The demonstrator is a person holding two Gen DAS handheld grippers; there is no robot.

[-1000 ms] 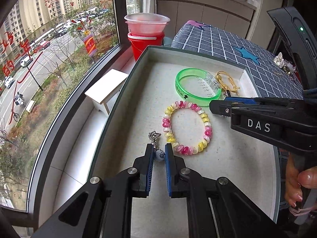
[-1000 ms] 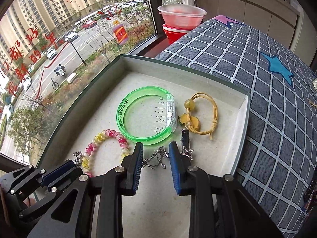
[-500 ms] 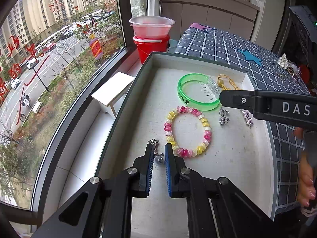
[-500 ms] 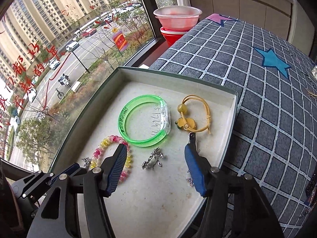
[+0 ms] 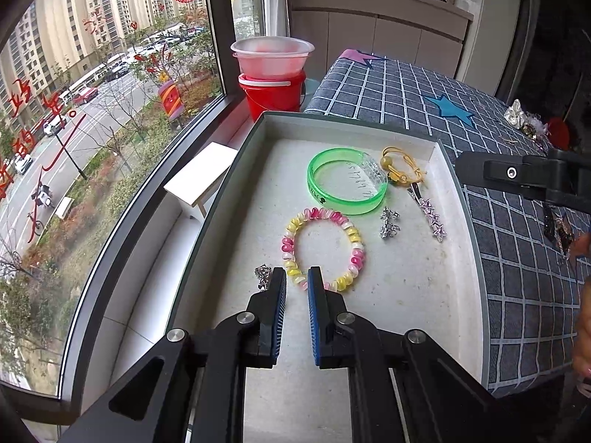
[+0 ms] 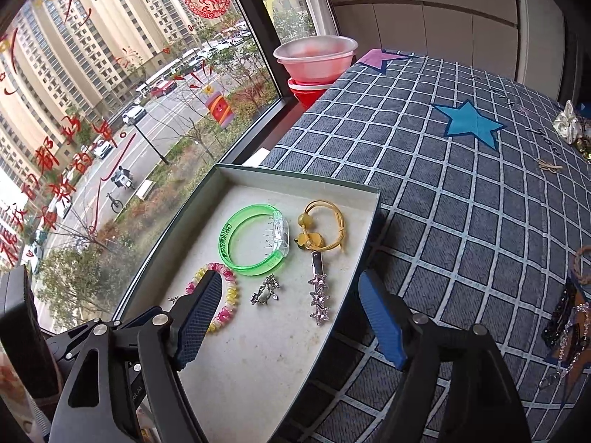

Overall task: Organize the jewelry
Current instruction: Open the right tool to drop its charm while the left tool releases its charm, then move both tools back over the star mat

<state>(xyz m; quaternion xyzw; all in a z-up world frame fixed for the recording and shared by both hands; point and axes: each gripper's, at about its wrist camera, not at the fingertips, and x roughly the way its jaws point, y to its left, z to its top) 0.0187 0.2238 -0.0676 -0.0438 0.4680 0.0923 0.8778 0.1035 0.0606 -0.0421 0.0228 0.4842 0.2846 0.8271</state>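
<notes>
Left wrist view first: the left gripper has barely budged from a second ago. Its jaws are nearly together with nothing pinched between them, hanging over the tray. The pink and yellow bead bracelet sits right past the fingertips, and a small silver charm lies just beside the left finger. Further ahead are the green bangle, the yellow cord bracelet, a silver brooch and the star hair clip. The right gripper has pulled off to the right edge of the frame.

Right wrist view: the right gripper is opening up wide, nothing between the pads. A second ago the silver brooch was pinched in there; now it lies loose on the tray floor ahead of the fingers, next to the star hair clip.

So I'd say that piece counts as dropped off, and more jewelry is still waiting on the checked cloth off to the right.
</notes>
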